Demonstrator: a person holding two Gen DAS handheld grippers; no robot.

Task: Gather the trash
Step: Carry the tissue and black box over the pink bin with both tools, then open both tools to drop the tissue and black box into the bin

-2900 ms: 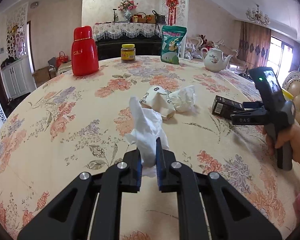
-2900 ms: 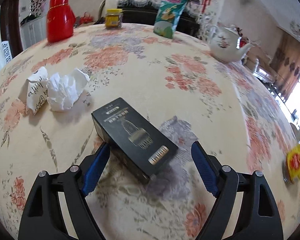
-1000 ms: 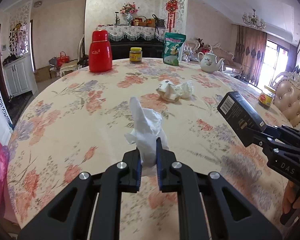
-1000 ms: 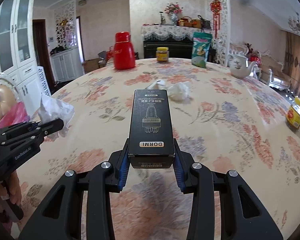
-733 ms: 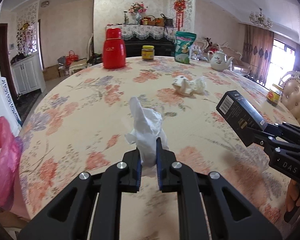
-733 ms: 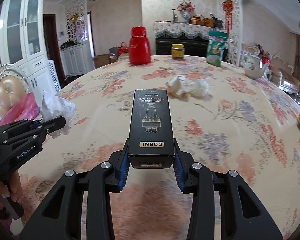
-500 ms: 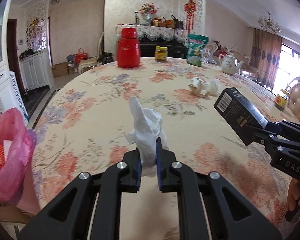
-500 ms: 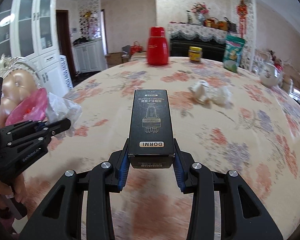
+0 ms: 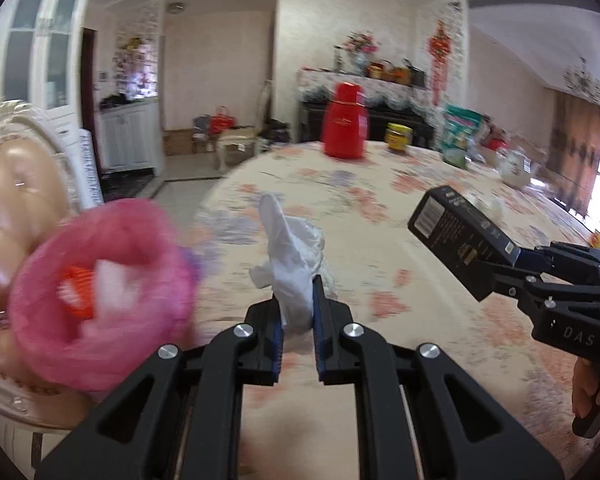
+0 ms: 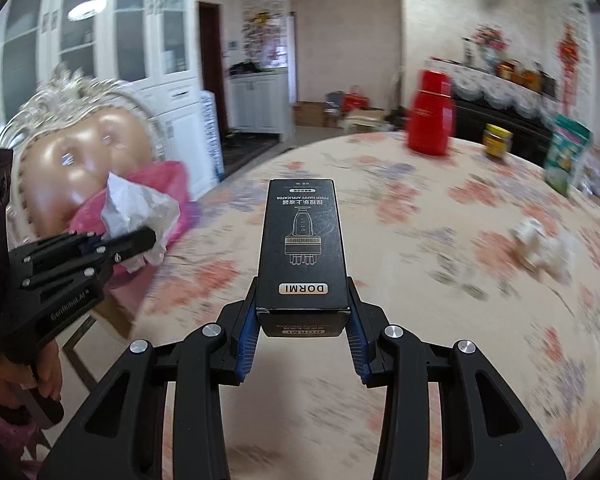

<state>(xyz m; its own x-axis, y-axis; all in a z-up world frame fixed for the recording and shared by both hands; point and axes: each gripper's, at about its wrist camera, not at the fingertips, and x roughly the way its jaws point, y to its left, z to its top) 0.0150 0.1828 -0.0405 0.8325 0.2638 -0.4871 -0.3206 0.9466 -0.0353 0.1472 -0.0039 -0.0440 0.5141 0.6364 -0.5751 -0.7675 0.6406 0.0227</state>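
My left gripper (image 9: 296,304) is shut on a crumpled white tissue (image 9: 292,252) that sticks up between its pads. It hangs over the table's left edge, just right of an open pink trash bag (image 9: 96,304) with scraps inside. My right gripper (image 10: 302,316) is shut on a black DORMI box (image 10: 302,244), held lengthwise over the floral tablecloth (image 10: 440,240). The left wrist view shows that box (image 9: 460,240) at the right, and the right wrist view shows the tissue (image 10: 136,208) in front of the pink bag (image 10: 168,184). More crumpled paper (image 10: 540,248) lies far right on the table.
A padded chair (image 10: 80,152) with an ornate frame stands behind the bag. A red thermos (image 9: 346,128), a yellow-lidded jar (image 9: 398,138), a green snack bag (image 9: 458,136) and a teapot (image 9: 516,168) stand along the table's far side. White cabinets (image 10: 140,60) line the left wall.
Both grippers have swung left with their loads. The pink bag and the chair have come into view, the bag now close beside the tissue. The crumpled paper on the table has slid off to the right.
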